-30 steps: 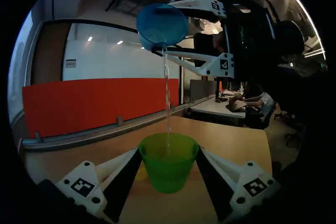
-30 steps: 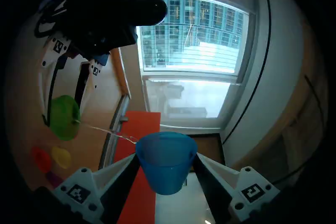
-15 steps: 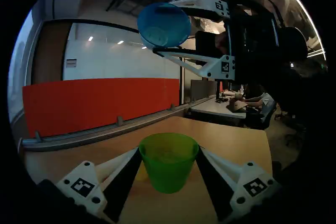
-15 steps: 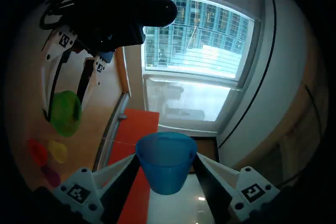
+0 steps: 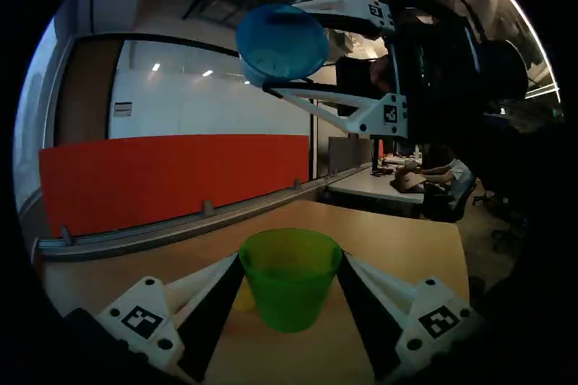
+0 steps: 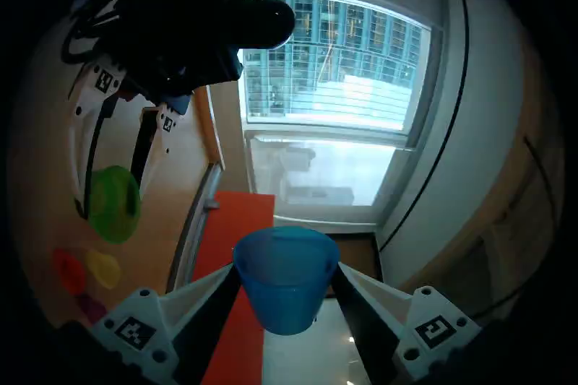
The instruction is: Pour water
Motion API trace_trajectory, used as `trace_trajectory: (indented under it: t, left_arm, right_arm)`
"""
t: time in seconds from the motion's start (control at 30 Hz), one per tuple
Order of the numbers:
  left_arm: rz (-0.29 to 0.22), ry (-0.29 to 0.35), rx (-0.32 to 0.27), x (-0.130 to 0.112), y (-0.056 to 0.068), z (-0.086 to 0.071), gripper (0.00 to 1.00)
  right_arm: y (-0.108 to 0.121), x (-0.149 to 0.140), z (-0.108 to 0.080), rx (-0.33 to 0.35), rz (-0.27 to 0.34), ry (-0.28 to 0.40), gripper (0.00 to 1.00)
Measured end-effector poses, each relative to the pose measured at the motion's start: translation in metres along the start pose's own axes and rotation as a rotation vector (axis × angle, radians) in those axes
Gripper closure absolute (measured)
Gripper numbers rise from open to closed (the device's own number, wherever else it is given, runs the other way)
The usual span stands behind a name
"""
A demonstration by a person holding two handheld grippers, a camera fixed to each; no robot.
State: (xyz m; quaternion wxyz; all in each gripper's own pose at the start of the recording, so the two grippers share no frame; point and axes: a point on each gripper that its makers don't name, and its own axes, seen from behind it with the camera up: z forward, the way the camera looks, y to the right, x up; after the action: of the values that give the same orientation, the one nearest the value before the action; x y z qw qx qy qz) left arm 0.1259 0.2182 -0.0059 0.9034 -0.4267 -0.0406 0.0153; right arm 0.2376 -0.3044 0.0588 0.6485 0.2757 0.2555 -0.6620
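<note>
The green cup (image 5: pixel 290 280) sits upright between the fingers of the left gripper (image 5: pixel 289 258), both pressing its sides; whether its base touches the table (image 5: pixel 404 240) I cannot tell. High above those jaws hangs the blue cup (image 5: pixel 282 42), clenched between the two fingers of the right gripper (image 5: pixel 280 45) and tipped over so that its mouth faces down toward the green cup. In the right gripper view the blue cup fills the gap between the jaws, with the green cup and the left gripper up and to their left. On the table left of the right jaws lie a red piece (image 6: pixel 68 271), a yellow piece (image 6: pixel 105 268) and a purple piece (image 6: pixel 90 305), close together. Beyond the left jaws an orange panel (image 5: pixel 166 175) runs along the table's far edge, and a person (image 5: pixel 441 172) sits at a desk off to their right. Ahead of the right jaws is a window (image 6: pixel 339 67).
</note>
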Motion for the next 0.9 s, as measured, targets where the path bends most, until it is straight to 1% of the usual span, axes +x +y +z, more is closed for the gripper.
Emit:
trace_trajectory:
  t: [0.07, 0.17, 0.47, 0.67, 0.77, 0.9]
  left_arm:
    - [0.000, 0.000, 0.000, 0.001, 0.000, 0.000, 0.13]
    - [0.001, 0.003, 0.001, 0.002, 0.000, -0.001, 0.13]
    - [0.005, 0.008, 0.003, 0.005, -0.001, -0.002, 0.13]
    - [0.008, 0.009, 0.005, 0.005, -0.002, -0.002, 0.13]
    - [0.010, 0.010, 0.005, 0.007, -0.002, -0.002, 0.13]
    - [0.012, 0.011, 0.006, 0.007, -0.002, -0.002, 0.13]
  right_arm:
    - [0.000, 0.000, -0.001, 0.004, 0.036, 0.003, 0.12]
    - [0.000, -0.001, -0.002, 0.014, 0.105, 0.008, 0.12]
    - [-0.006, 0.002, -0.005, 0.040, 0.338, 0.019, 0.12]
    - [-0.018, 0.007, -0.007, 0.070, 0.480, 0.028, 0.12]
    - [-0.026, 0.013, -0.009, 0.098, 0.552, 0.030, 0.12]
    - [-0.037, 0.021, -0.012, 0.128, 0.671, 0.036, 0.12]
